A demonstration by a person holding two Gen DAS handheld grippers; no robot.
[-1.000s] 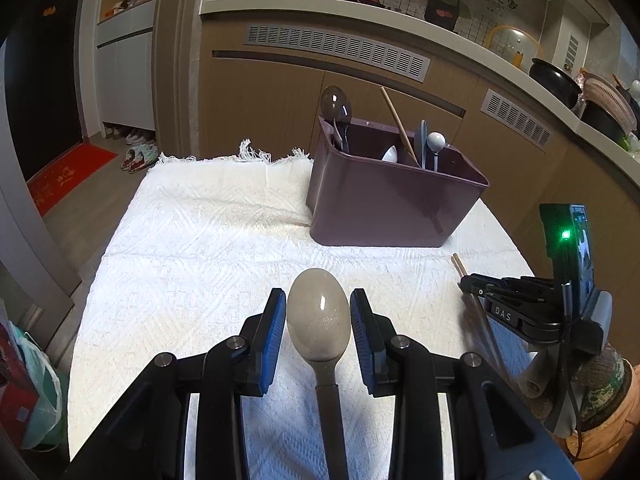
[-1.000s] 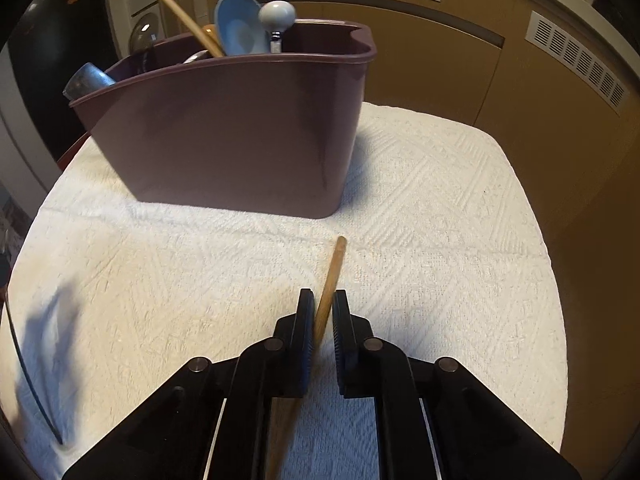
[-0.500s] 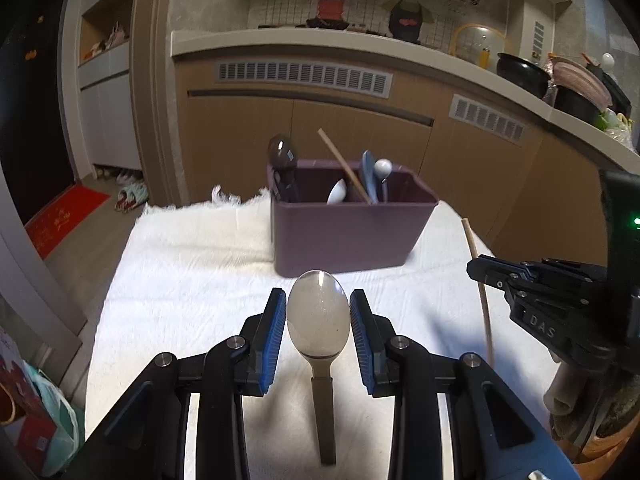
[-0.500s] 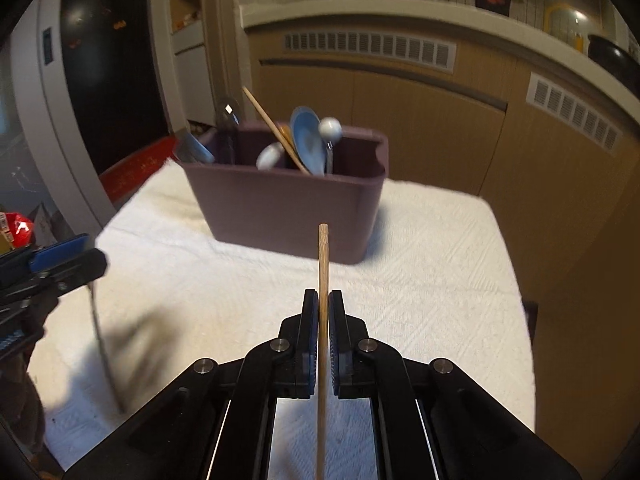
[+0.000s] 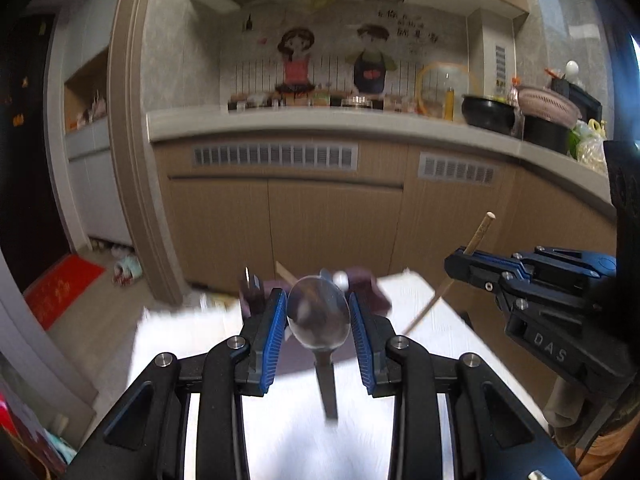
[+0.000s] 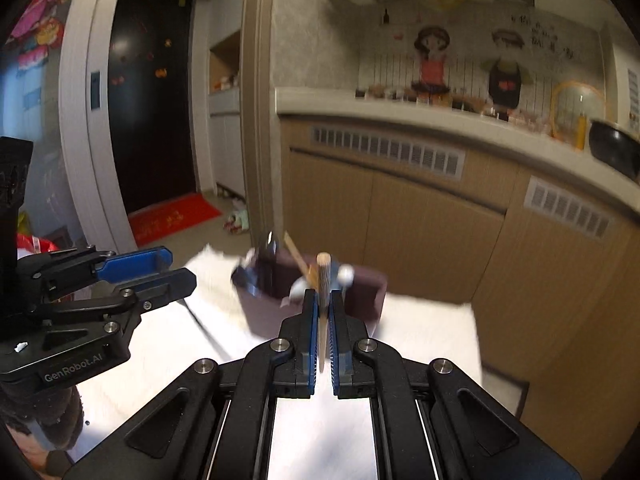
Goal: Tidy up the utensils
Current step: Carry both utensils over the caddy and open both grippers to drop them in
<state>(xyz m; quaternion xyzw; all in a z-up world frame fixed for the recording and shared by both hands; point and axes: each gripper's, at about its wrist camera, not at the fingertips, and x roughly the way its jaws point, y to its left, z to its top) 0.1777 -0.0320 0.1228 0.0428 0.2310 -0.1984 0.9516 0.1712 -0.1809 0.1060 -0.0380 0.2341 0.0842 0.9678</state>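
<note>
A: Well, starting at the left, the left gripper [image 5: 318, 312] has its blue pads clamped on the bowl of a spoon [image 5: 319, 312]. The handle hangs down below the jaws, over the white cloth [image 5: 448, 336].

B: Is the spoon touching the cloth?

A: No, it hangs clear of it. From the right wrist view that same gripper sits at the left edge [image 6: 172, 268], side on, above the cloth [image 6: 428, 320].

B: And the middle?

A: Just beyond the spoon stands the purple bin [image 5: 366, 284], blurred and mostly hidden behind the spoon. It rests on the far part of the cloth. A wooden stick [image 6: 296, 258] leans up out of it, and a spoon with a round white end [image 6: 345, 274] pokes above the rim. From the right wrist view the bin [image 6: 366, 292] is plainer, straight ahead.

B: The right side?

A: The right gripper [image 6: 324, 304] is closed tight on a chopstick [image 6: 323, 276], which stands nearly upright between the pads with its tip above them. In the left wrist view that gripper [image 5: 456, 264] is at the right, and the chopstick [image 5: 478, 232] runs aslant through it, upper end high, lower end toward the cloth without touching.

B: Behind it all?

A: Brown cabinets [image 5: 328, 224] under a pale counter
</note>
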